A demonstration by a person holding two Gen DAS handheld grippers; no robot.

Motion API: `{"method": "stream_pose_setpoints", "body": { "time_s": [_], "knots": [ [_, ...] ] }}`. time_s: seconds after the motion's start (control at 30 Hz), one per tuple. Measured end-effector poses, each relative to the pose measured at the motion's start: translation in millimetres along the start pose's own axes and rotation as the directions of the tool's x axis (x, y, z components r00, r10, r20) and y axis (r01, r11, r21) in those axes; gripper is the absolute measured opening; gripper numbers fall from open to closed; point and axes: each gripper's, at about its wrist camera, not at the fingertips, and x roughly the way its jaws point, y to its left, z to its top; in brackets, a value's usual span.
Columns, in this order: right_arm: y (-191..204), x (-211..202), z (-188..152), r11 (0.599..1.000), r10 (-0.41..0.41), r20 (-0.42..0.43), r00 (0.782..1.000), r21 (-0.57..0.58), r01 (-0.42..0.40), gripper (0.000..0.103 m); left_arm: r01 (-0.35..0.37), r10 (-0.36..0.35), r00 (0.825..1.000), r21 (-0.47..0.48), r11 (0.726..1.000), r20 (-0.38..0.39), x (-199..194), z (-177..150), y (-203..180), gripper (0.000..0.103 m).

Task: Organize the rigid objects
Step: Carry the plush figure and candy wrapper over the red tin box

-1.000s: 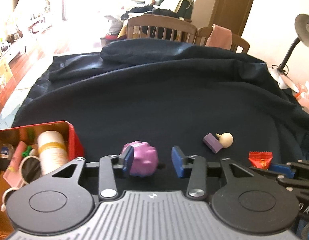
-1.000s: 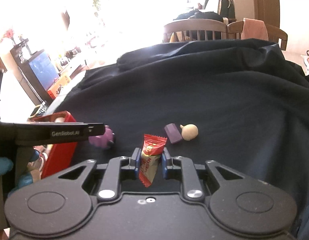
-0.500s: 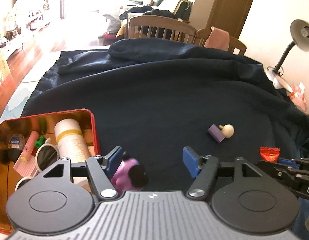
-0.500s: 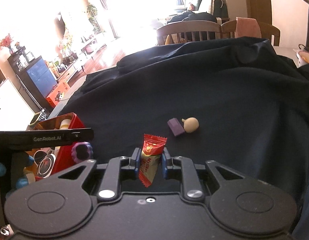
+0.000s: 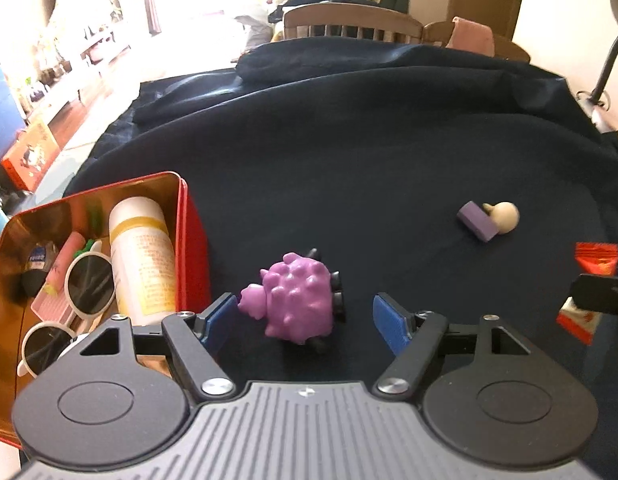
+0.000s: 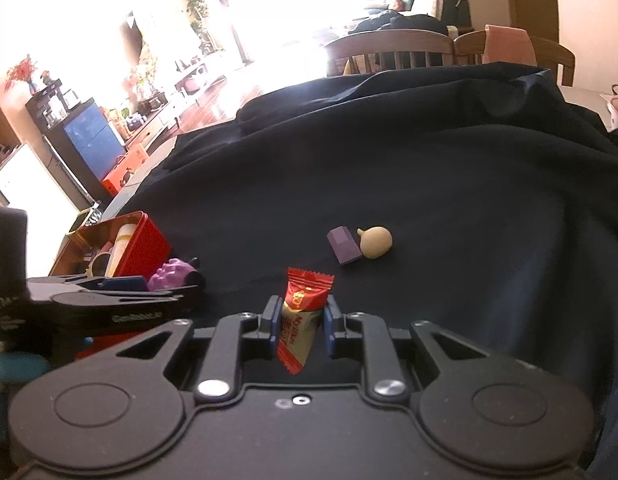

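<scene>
Left wrist view is showing the left gripper (image 5: 305, 318) with its blue pads standing wide apart — the jaws have just been opening — and a knobbly purple toy (image 5: 297, 306) is lying on the dark cloth (image 5: 349, 140) between them. Neither pad is pressing on the toy; its pale snout is sitting just beside the pad on the tin's side, while a clear gap is showing on the other side. Just beside that gripper, a red tin (image 5: 193, 248) is standing open with a gold-coloured inside, and it is holding a white bottle (image 5: 139, 248) with a yellow band, white-rimmed sunglasses (image 5: 89, 284) and some smaller items that are too crowded to tell apart.

Right wrist view is showing the right gripper (image 6: 299, 322) with its fingers drawn narrow, pinching a red candy wrapper (image 6: 303, 312) upright between the pads — the crimped top is sticking up above them and the lower end is hanging down behind. Farther out on the cloth, a small purple block (image 6: 343, 246) is lying against a beige round knob (image 6: 375, 242), the two touching, well apart from the tin. Wooden chairs (image 6: 389, 50) are standing beyond the far edge of the cloth.
</scene>
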Motion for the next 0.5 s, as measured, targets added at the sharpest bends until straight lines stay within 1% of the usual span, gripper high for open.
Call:
{"method": "stream_pose_setpoints", "body": {
  "time_s": [0.23,0.33,0.5],
  "knots": [
    [-8.5,4.2,2.4,1.000,0.016,-0.023,1.000,-0.023,-0.017,0.020,-0.059,0.059,0.998,0.024,0.998,0.025,13.1,4.2,-9.2,0.074],
    [-10.5,3.6,3.4,0.999,0.023,-0.025,0.999,-0.031,-0.023,0.020,-0.089,0.088,0.996,0.039,0.995,0.035,16.2,3.9,-12.2,0.067],
    [-13.0,2.4,3.1,0.999,0.024,-0.025,0.999,-0.038,-0.025,0.020,-0.091,0.089,0.995,0.033,0.995,0.052,15.0,0.8,-12.9,0.066]
  ]
}}
